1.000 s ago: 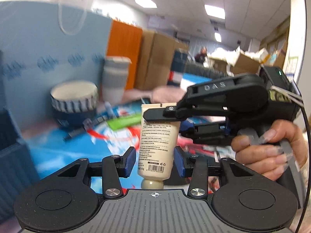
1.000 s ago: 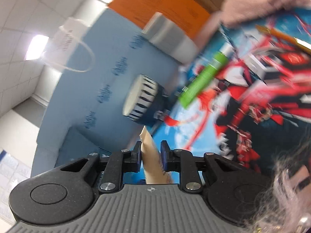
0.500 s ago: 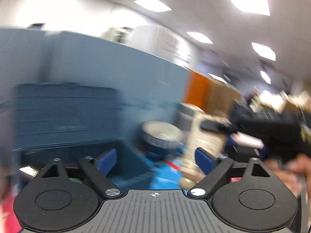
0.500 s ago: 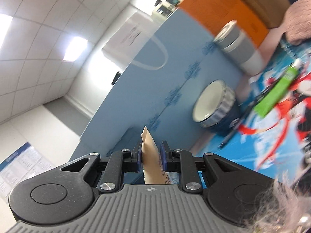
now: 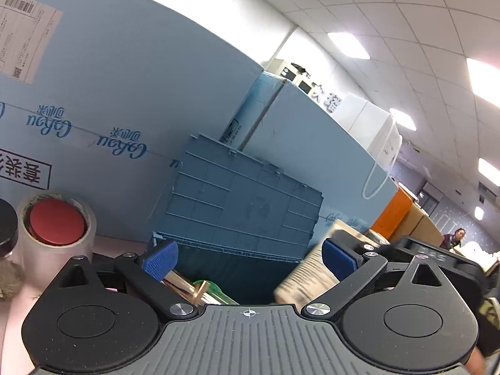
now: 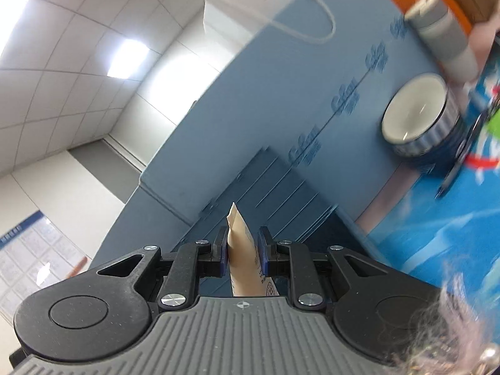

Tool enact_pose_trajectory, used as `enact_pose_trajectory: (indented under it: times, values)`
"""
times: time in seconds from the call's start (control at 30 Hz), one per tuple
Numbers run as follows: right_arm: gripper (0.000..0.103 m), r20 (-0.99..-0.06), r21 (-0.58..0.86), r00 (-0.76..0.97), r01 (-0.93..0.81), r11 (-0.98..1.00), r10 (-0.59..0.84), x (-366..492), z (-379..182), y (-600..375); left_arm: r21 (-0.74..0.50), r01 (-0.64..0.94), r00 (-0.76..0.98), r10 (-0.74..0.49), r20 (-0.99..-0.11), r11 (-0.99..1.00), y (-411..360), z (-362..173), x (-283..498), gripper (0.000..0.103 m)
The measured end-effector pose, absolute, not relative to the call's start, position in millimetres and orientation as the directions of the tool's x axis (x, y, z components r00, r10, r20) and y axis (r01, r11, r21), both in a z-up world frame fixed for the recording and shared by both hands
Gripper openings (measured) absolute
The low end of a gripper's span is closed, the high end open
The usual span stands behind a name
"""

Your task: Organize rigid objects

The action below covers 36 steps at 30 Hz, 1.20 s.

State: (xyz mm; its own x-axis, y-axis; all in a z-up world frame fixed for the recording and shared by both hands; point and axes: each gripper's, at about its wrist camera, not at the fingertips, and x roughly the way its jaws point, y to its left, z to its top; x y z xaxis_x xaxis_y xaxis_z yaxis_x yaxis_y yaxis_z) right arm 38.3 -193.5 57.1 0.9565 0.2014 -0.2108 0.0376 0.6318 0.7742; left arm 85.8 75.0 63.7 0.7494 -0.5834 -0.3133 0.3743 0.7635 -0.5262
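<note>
A cream tube (image 6: 239, 250) with printed text stands edge-on in my right gripper (image 6: 242, 243), which is shut on it. In the left wrist view the same tube (image 5: 307, 278) hangs blurred over the open blue crate (image 5: 243, 200), just inside the right pad (image 5: 339, 259) of my left gripper (image 5: 250, 259). That gripper's jaws are opening wide and do not press on the tube. The right gripper's black body (image 5: 428, 262) shows at the right. A gold tube (image 5: 187, 284) and something green (image 5: 215, 290) lie in the crate.
A tape roll around a red cap (image 5: 56, 228) stands at the left. Tall pale blue boxes (image 5: 125, 93) back the crate. To the right of the crate (image 6: 265, 193) are a striped bowl (image 6: 418, 115), a grey cup (image 6: 443, 31) and a colourful mat (image 6: 437, 218).
My left gripper let go of the cream tube, opened wide and swung left to face the crate. The right gripper kept its hold and carried the tube left, from over the mat to the crate.
</note>
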Motion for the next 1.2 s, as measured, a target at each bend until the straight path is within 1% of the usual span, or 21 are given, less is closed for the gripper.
enact_pose_trajectory:
  times: [0.07, 0.27, 0.37, 0.4, 0.47, 0.57, 0.63, 0.73, 0.87, 0.97, 1.1, 1.13, 1.17, 1.2]
  values:
    - [0.018, -0.209, 0.756, 0.962, 0.043, 0.653, 0.178, 44, 55, -180, -0.540, 0.368, 0.752, -0.584, -0.306, 0.757, 94, 63, 86, 0.100]
    - [0.018, -0.204, 0.684, 0.973, 0.062, 0.727, 0.109, 54, 45, -151, -0.590, 0.333, 0.759, -0.580, -0.296, 0.736, 111, 58, 92, 0.101]
    - [0.014, -0.188, 0.620, 0.981, 0.084, 0.780, 0.043, 53, 42, -144, -0.593, 0.334, 0.753, -0.586, -0.299, 0.732, 110, 56, 95, 0.101]
    - [0.009, -0.179, 0.606, 0.984, 0.095, 0.790, 0.019, 52, 42, -145, -0.592, 0.337, 0.751, -0.588, -0.300, 0.733, 109, 56, 95, 0.101]
    - [0.008, -0.134, 0.572, 0.990, 0.107, 0.813, -0.037, 46, 47, -147, -0.589, 0.344, 0.747, -0.593, -0.300, 0.731, 108, 56, 95, 0.101]
    - [0.006, -0.068, 0.406, 0.993, 0.117, 0.906, -0.098, 41, 58, -140, -0.585, 0.351, 0.742, -0.599, -0.302, 0.731, 105, 56, 97, 0.101]
    - [0.006, -0.095, 0.336, 0.993, 0.096, 0.937, -0.068, 44, 60, -139, -0.586, 0.350, 0.741, -0.599, -0.304, 0.731, 105, 55, 97, 0.101]
    - [0.006, -0.176, 0.328, 0.984, 0.093, 0.940, -0.036, 50, 52, -142, -0.585, 0.352, 0.737, -0.602, -0.307, 0.730, 105, 55, 97, 0.101]
    - [0.006, -0.260, 0.329, 0.965, 0.109, 0.938, -0.021, 58, 38, -146, -0.578, 0.361, 0.728, -0.609, -0.316, 0.732, 101, 54, 98, 0.101]
    - [0.006, -0.290, 0.347, 0.957, 0.113, 0.931, -0.009, 57, 33, -149, -0.571, 0.365, 0.722, -0.611, -0.325, 0.735, 97, 53, 98, 0.101]
    - [0.008, -0.291, 0.356, 0.957, 0.110, 0.928, -0.002, 49, 36, -151, -0.562, 0.370, 0.719, -0.611, -0.330, 0.740, 94, 52, 97, 0.101]
    - [0.009, -0.289, 0.358, 0.957, 0.106, 0.928, 0.002, 46, 38, -152, -0.560, 0.373, 0.719, -0.612, -0.330, 0.740, 93, 53, 97, 0.101]
    - [0.013, -0.288, 0.362, 0.958, 0.103, 0.927, 0.005, 44, 39, -154, -0.558, 0.374, 0.719, -0.612, -0.330, 0.741, 93, 53, 96, 0.101]
    - [0.021, -0.286, 0.366, 0.958, 0.103, 0.925, 0.007, 40, 41, -156, -0.557, 0.375, 0.719, -0.612, -0.329, 0.741, 92, 53, 96, 0.101]
